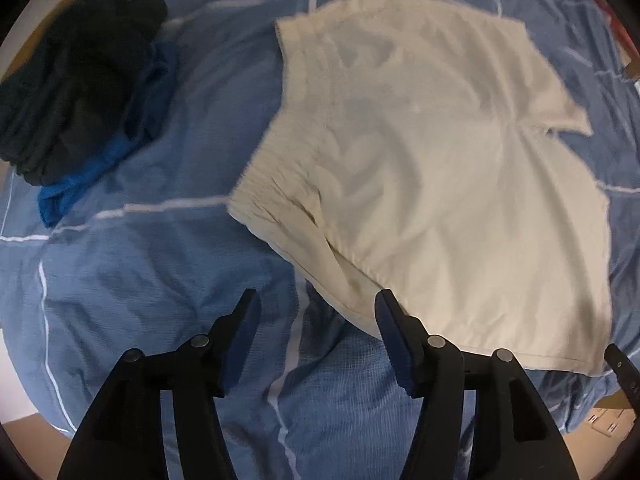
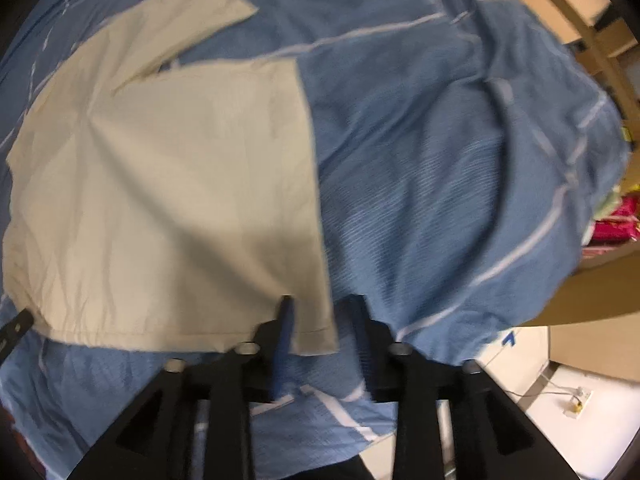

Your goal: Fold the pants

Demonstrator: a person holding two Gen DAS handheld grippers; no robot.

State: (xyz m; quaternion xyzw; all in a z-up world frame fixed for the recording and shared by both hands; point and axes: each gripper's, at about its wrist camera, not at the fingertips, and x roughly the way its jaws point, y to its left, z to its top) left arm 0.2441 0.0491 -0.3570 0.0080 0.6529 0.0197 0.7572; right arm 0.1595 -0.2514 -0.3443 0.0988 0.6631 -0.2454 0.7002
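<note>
Cream-coloured pants lie spread flat on a blue bedspread, the gathered waistband toward the left in the left wrist view. My left gripper hovers open above the near edge of the pants, nothing between its blue-padded fingers. In the right wrist view the pants fill the left half, with the leg hem running down the middle. My right gripper stands open over the near right corner of the pants; the cloth lies below the jaws, not pinched.
A heap of dark clothes with a blue garment beneath lies at the far left of the bed. Cardboard boxes, pink packaging and a white floor with a cable lie past the bed's right edge.
</note>
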